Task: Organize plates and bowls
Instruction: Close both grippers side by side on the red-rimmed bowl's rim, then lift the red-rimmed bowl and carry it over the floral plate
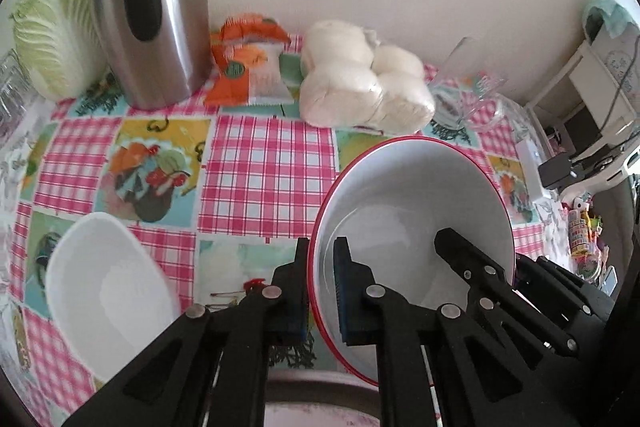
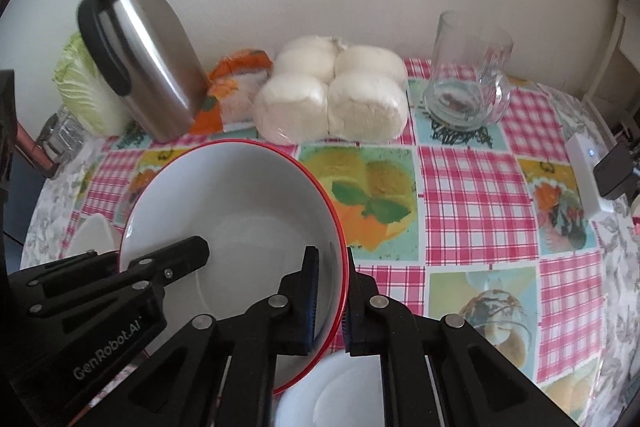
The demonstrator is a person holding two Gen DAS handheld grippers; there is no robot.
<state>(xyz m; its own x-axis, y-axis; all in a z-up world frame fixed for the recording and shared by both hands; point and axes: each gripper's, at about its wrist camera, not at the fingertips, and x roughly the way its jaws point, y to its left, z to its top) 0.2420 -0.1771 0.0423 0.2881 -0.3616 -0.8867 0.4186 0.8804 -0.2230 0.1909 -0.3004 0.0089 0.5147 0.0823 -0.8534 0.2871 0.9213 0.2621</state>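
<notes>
while both grippers angle steeply down, their fingers [image 1: 320, 287] [image 2: 332, 299] clamp opposite bowl [image 1: 400, 195] rims.

A white bowl [image 1: 412, 211] with a red rim hangs tilted above the desk [image 1: 264, 167]; a plain white bowl [image 1: 108, 291] sits beside it.

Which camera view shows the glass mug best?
The right wrist view: the glass mug stands whole and upright there, with its handle visible, beside the bag of white buns. In the left wrist view the mug is blurred near the far table edge, partly behind the buns.
</notes>
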